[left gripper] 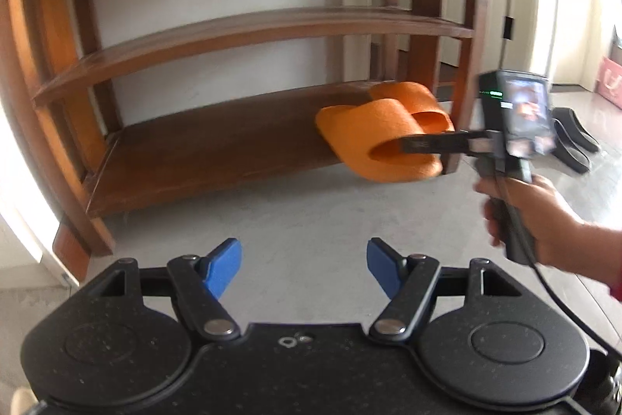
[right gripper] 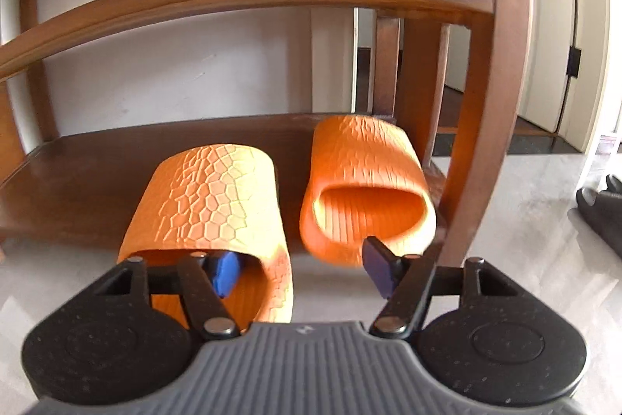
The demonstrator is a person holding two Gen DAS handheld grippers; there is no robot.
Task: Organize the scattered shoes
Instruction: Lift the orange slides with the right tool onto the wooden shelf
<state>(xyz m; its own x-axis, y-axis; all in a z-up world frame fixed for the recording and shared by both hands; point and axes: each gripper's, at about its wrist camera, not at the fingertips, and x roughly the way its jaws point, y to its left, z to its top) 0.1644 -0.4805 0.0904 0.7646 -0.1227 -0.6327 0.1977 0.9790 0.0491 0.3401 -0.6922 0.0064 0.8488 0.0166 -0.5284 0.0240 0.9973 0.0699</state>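
Two orange textured slippers lie side by side at the right end of the wooden shoe rack's bottom shelf. The left slipper overhangs the shelf's front edge; the right slipper sits beside the rack's post. My right gripper is open: one blue finger is inside the left slipper's mouth, the other hangs between the two slippers, and the pads do not press. The left wrist view shows that gripper reaching into the near slipper. My left gripper is open and empty over the grey floor.
The rack has two more shelves above, both bare. A curved wooden post stands just right of the slippers. A pair of black shoes lies on the floor at the right, with a red bag behind them. A hand holds the right gripper.
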